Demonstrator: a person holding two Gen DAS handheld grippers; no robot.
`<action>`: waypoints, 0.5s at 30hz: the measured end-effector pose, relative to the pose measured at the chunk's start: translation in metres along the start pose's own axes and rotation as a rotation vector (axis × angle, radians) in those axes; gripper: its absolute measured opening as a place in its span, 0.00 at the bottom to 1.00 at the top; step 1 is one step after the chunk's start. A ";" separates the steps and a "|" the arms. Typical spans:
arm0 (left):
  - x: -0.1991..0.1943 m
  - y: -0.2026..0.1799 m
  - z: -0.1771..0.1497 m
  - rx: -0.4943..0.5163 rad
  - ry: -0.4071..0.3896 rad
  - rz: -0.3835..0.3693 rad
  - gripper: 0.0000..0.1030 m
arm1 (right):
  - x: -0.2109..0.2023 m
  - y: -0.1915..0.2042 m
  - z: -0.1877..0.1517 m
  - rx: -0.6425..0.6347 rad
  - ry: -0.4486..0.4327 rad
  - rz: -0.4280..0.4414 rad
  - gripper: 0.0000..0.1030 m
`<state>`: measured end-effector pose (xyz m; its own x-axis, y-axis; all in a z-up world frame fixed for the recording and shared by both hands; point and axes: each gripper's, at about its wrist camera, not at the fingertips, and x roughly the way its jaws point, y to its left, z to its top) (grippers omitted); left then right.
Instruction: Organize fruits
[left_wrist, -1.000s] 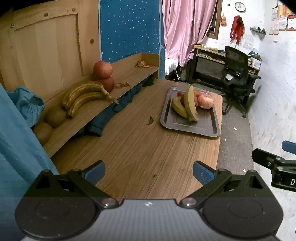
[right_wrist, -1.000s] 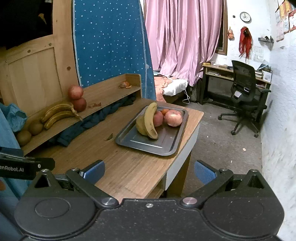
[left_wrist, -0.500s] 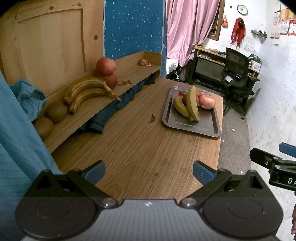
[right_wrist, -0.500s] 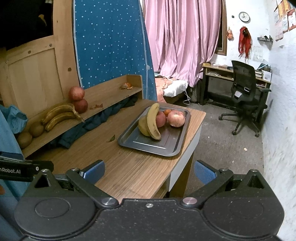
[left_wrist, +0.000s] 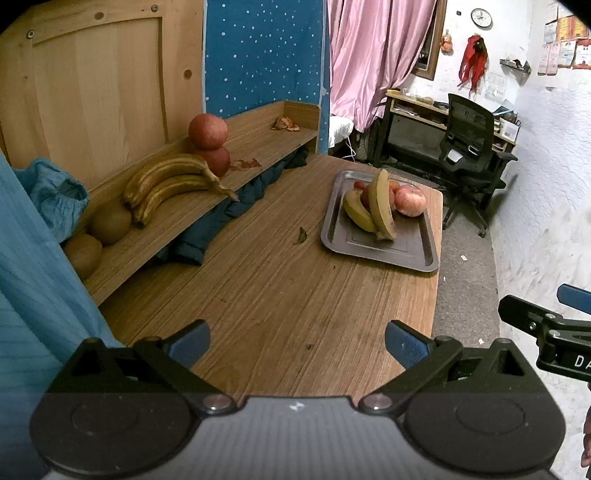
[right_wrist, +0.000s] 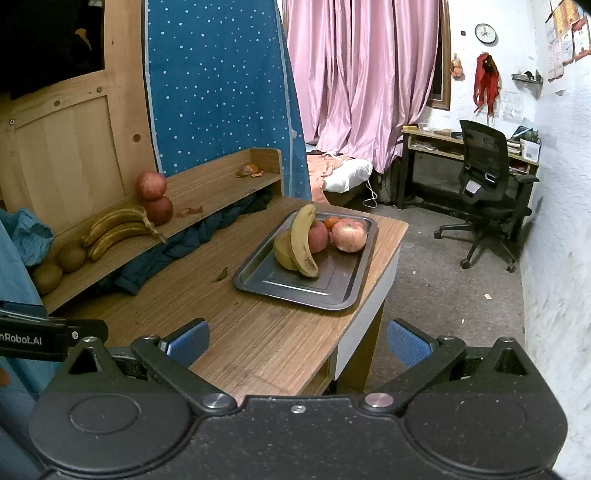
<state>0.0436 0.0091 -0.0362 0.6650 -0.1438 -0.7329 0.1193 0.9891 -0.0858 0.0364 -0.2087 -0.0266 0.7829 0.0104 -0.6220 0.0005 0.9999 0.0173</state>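
Both your left gripper and right gripper hang empty with fingers spread, well short of the tray at the table's far corner — tug its leaning banana carelessly and the apple may roll off the edge.

Two matte black grippers are being shown. The left gripper is being fitted with blue ribbed pads on angled black arms, pinned by silver screws above two round discs. The right gripper is being built alike, with white lettering printed along one side.
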 end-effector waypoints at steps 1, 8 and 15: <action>0.000 0.000 0.000 0.000 0.000 0.000 1.00 | 0.000 0.000 0.000 0.000 0.000 0.000 0.99; 0.000 -0.001 0.000 0.001 0.000 0.001 1.00 | 0.000 0.001 0.000 0.000 0.000 0.000 0.99; -0.001 -0.002 0.000 0.002 0.000 0.001 1.00 | 0.000 0.001 0.000 0.002 0.000 -0.002 0.99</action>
<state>0.0427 0.0077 -0.0359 0.6651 -0.1428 -0.7329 0.1201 0.9892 -0.0837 0.0365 -0.2080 -0.0270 0.7829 0.0086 -0.6220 0.0028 0.9998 0.0173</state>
